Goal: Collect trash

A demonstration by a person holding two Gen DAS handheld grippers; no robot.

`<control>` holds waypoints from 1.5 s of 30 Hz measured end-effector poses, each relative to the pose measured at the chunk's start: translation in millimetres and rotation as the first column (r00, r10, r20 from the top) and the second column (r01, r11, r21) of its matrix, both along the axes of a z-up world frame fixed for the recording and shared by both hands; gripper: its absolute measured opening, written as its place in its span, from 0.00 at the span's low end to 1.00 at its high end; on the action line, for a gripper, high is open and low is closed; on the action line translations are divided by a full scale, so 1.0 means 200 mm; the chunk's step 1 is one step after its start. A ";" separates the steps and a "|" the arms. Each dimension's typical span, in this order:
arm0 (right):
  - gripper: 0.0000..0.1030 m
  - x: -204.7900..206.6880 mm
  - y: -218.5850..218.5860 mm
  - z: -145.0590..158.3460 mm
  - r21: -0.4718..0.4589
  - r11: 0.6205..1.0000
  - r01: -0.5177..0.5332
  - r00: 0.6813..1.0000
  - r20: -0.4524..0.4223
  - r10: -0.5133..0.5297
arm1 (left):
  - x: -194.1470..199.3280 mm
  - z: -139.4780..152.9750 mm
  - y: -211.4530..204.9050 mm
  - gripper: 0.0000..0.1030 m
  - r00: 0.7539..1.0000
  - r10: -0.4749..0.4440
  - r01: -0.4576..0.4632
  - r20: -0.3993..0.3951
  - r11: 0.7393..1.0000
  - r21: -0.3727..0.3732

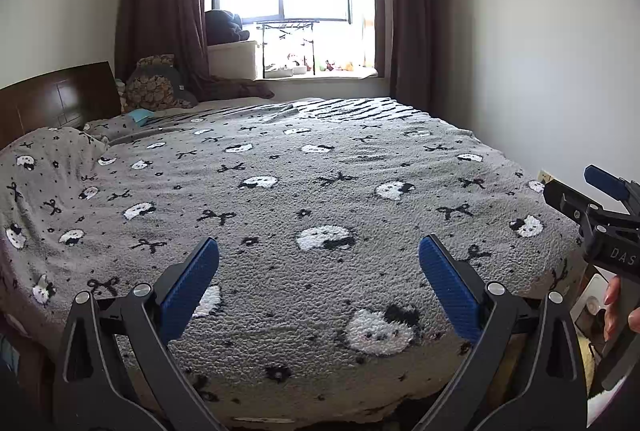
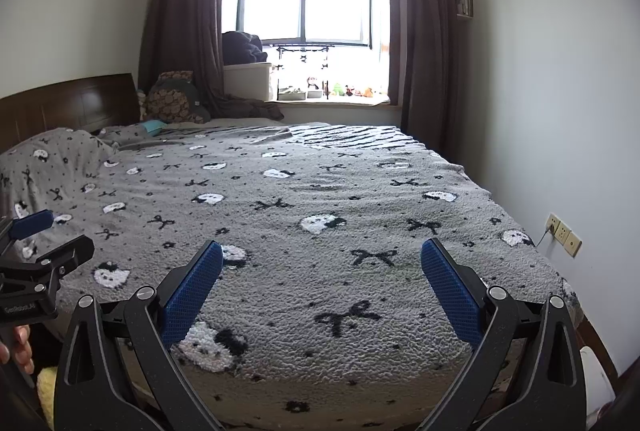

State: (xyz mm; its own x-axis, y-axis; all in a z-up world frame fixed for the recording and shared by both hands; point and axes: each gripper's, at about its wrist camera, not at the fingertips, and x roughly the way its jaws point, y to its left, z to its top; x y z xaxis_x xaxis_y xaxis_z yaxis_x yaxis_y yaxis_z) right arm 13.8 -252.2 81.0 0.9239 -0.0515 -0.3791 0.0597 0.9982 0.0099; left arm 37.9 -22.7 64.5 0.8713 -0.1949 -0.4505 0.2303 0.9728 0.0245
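My left gripper (image 1: 319, 285) is open and empty, held over the foot of a bed covered by a grey blanket (image 1: 304, 187) with black bows and white cat faces. My right gripper (image 2: 322, 287) is also open and empty, over the same blanket (image 2: 320, 199). Each gripper shows at the edge of the other's view: the right one in the left wrist view (image 1: 592, 203), the left one in the right wrist view (image 2: 48, 239). A small teal item (image 1: 140, 115) lies near the pillows; it also shows in the right wrist view (image 2: 154, 127). I cannot tell what it is.
A dark wooden headboard (image 1: 60, 99) stands at the left. Patterned cushions (image 1: 156, 87) lean in the far corner. A window sill (image 1: 320, 73) with small toys and a rack lies beyond the bed. A white wall with sockets (image 2: 564, 233) runs close along the right.
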 end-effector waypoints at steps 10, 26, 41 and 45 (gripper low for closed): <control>0.97 0.00 0.00 0.00 0.002 1.000 -0.002 1.000 0.001 0.002 | 0.00 0.01 0.00 0.92 1.000 0.000 0.000 0.003 1.000 -0.002; 0.97 0.00 0.01 0.00 0.004 1.000 -0.003 1.000 0.003 0.003 | -0.01 0.03 0.01 0.92 1.000 0.008 -0.008 0.006 1.000 -0.003; 0.97 -0.01 0.02 0.02 -0.002 1.000 -0.006 1.000 0.008 0.006 | -0.02 0.04 0.01 0.92 1.000 0.018 -0.018 0.009 1.000 -0.002; 0.97 -0.01 0.03 0.03 -0.004 1.000 -0.008 1.000 0.011 0.008 | -0.02 0.05 0.01 0.92 1.000 0.021 -0.021 0.011 1.000 0.000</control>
State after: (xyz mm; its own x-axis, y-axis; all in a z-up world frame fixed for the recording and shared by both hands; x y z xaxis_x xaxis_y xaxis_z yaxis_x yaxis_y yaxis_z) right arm 11.5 -247.0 86.6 0.9283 -0.0453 -0.3691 0.0514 0.9987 0.0066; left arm 33.9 -20.2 73.7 0.8801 -0.1761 -0.4409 0.2093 0.9775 0.0274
